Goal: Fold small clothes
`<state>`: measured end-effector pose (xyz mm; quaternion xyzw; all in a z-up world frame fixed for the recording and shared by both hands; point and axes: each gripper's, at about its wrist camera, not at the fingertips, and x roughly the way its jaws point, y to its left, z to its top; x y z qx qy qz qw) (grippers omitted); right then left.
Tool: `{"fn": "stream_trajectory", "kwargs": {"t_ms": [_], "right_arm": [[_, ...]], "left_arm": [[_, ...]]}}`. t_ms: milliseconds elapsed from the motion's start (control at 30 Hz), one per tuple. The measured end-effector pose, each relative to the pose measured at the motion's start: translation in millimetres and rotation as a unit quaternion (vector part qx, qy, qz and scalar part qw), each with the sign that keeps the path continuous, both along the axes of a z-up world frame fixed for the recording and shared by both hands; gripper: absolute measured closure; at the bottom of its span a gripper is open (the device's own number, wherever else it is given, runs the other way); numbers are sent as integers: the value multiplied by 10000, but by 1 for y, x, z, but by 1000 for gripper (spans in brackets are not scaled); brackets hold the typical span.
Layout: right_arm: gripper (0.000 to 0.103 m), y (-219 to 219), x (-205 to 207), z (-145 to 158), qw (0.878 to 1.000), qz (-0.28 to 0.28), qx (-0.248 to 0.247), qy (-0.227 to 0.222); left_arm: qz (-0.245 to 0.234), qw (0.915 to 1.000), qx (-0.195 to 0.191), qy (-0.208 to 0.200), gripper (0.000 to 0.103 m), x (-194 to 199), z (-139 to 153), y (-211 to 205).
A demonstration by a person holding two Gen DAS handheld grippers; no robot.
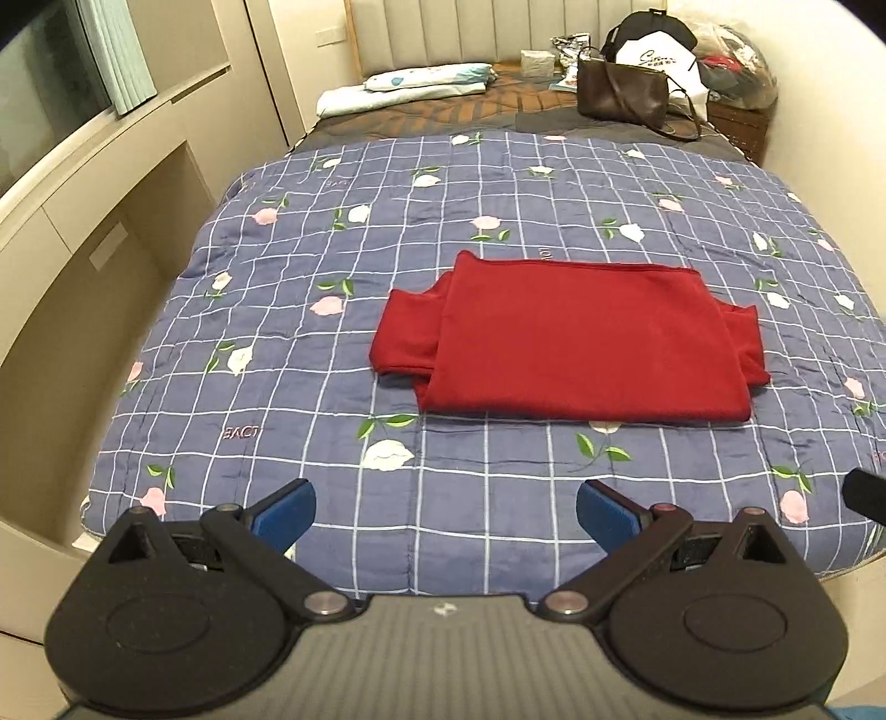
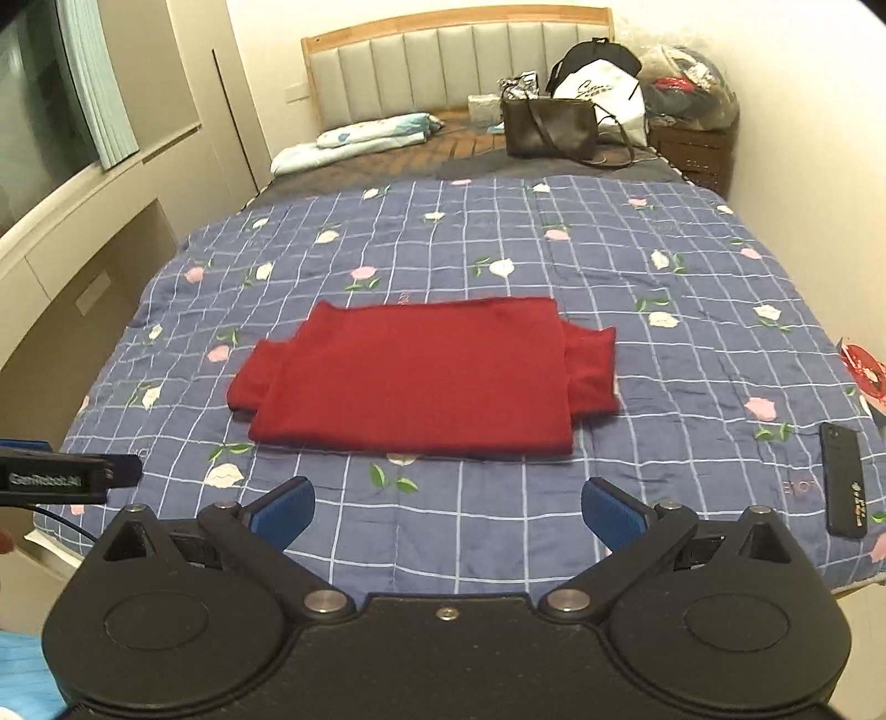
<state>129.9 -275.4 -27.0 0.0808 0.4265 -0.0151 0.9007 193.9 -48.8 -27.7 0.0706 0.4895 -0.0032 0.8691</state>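
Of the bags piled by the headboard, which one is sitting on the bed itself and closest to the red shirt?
The dark brown handbag. It stands on the bed nearest the red shirt; the white bag and clear plastic bag sit behind it.

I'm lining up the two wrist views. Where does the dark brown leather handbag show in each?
Left wrist: dark brown leather handbag, top right, near the padded grey headboard.
Right wrist: top, right of centre.
Shared landmark: folded red garment on the quilt.
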Motion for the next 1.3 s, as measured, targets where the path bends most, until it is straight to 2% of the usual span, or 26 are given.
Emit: {"fn": "stream_trajectory", "kwargs": {"t_ms": [333, 633, 833, 1300], "right_arm": [[1, -68, -37, 23, 9987, -510, 47, 4], [1, -111, -28, 25, 9983, -478, -23, 346], [1, -121, -15, 32, 9973, -449, -213, 540], [1, -136, -2, 28, 9984, 20, -41, 571]], "left_arm": [[-351, 9993, 51, 138, 1, -19, -1, -68], [-336, 9992, 168, 112, 1, -32, 4, -121], [-67, 9997, 202, 75, 1, -37, 7, -138], [189, 9987, 462, 70, 1, -43, 9, -155]]}}
